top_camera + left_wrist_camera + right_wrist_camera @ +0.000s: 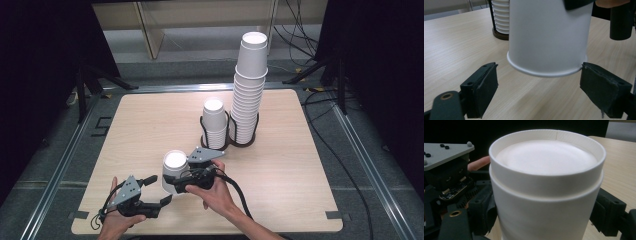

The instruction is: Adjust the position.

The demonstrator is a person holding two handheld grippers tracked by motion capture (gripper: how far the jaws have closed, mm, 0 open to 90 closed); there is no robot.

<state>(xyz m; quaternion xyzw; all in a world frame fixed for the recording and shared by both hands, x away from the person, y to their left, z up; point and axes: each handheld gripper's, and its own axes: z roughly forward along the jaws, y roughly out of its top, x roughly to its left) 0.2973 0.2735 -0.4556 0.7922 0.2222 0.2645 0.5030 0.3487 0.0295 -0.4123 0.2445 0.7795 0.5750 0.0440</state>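
A white paper cup [175,167] is upside down at the front of the table, between both hands. My right gripper [175,184] is shut on its sides; in the right gripper view the pads [482,212] press the cup [544,195] from both flanks, base uppermost. In the left gripper view the cup [546,37] hangs just clear of the wood, its rim above the shadow. My left gripper [159,190] sits low in front of it, open, its pads [484,87] spread wider than the rim and not pressing it.
A dark double holder [231,142] stands mid-table with a short stack of upturned cups [214,125] and a tall leaning stack [250,85]. The wooden table [150,120] has bare room to the left and right. Cables lie on the floor behind.
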